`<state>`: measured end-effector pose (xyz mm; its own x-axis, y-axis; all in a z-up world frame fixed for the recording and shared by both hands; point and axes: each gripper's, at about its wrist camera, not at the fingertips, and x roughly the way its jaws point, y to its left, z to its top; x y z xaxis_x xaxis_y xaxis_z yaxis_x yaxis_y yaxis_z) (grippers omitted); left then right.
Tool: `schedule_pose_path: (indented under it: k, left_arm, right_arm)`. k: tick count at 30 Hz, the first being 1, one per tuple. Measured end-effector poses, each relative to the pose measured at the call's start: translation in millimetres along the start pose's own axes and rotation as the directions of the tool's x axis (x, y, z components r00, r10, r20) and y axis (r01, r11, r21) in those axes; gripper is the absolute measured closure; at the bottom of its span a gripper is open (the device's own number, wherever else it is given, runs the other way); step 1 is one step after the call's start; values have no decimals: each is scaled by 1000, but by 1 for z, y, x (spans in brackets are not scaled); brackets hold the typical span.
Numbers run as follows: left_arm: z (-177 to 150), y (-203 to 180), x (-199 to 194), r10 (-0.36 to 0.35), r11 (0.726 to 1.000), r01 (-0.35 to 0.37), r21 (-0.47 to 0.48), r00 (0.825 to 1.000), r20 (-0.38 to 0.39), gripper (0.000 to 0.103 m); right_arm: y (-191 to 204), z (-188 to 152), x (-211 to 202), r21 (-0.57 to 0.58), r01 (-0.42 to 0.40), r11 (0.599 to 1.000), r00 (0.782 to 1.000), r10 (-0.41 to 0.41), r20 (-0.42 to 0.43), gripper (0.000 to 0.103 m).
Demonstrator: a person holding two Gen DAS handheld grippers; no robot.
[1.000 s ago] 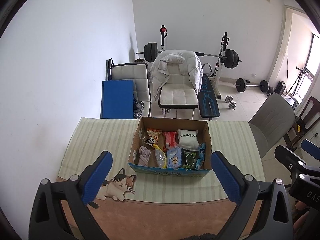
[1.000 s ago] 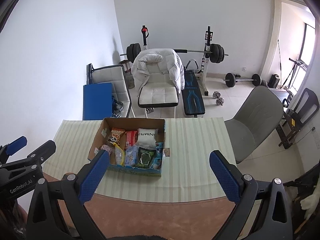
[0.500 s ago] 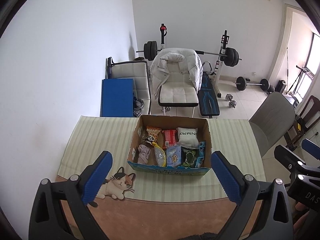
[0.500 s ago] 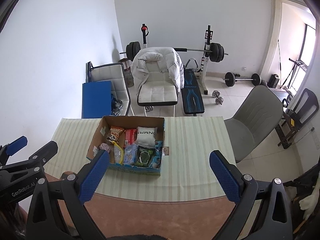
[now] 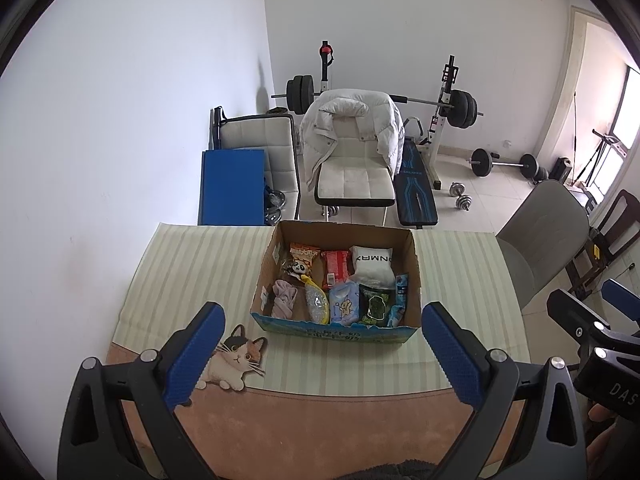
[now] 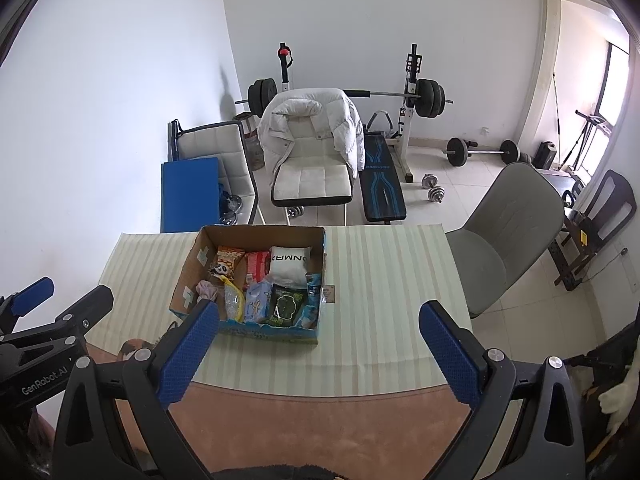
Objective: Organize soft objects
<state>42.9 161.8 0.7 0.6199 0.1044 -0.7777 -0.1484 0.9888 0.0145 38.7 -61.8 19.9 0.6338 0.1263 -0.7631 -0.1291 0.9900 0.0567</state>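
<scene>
Item: cardboard box [image 5: 335, 280] of soft goods, standing on the striped cloth of the worktop [image 5: 192, 264], ahead of both pairs of fingers and well apart from them. Change noted over the last second: very little; in both wrist views the box sits a shade higher and farther off in the frame, which reads as both grippers drawing back or tilting slightly, with nothing carried in or out. Bearing on the task: the box holds its full load and no item lies loose on the cloth, a state that fits either a box waiting to be sorted or one just packed; the pictures do not settle which. Left gripper [image 5: 322, 354]: fingers spread wide, holding nothing, box framed between them. Right gripper [image 6: 318, 354]: fingers likewise wide apart and empty, box ahead and toward its left finger. Contents, far row: orange snack bag [image 5: 304, 255], red packet [image 5: 335, 266], white pillow-like pack [image 5: 372, 266] with dark lettering. Near row: mauve cloth bundle [image 5: 283, 298], panda toy [image 5: 298, 268] just beyond it, yellow-edged pouch [image 5: 316, 302], pale blue tissue pack [image 5: 344, 306], dark green packet [image 5: 375, 305], blue wrapper [image 5: 400, 296] against the wall nearest the right finger. Items packed touching, mostly upright or leaning. Cat-shaped mat [image 5: 236, 360] lies flat beside the left finger.
</scene>
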Motion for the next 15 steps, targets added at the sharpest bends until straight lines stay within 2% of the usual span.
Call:
schedule_pose_path:
  k: [15]
  left_arm:
    - [-5,-3,-1,-6,1000,6,5,1000,9,2]
  right_arm:
    - [-3,-4,-4,5,-1,1000,1000,1,4,1]
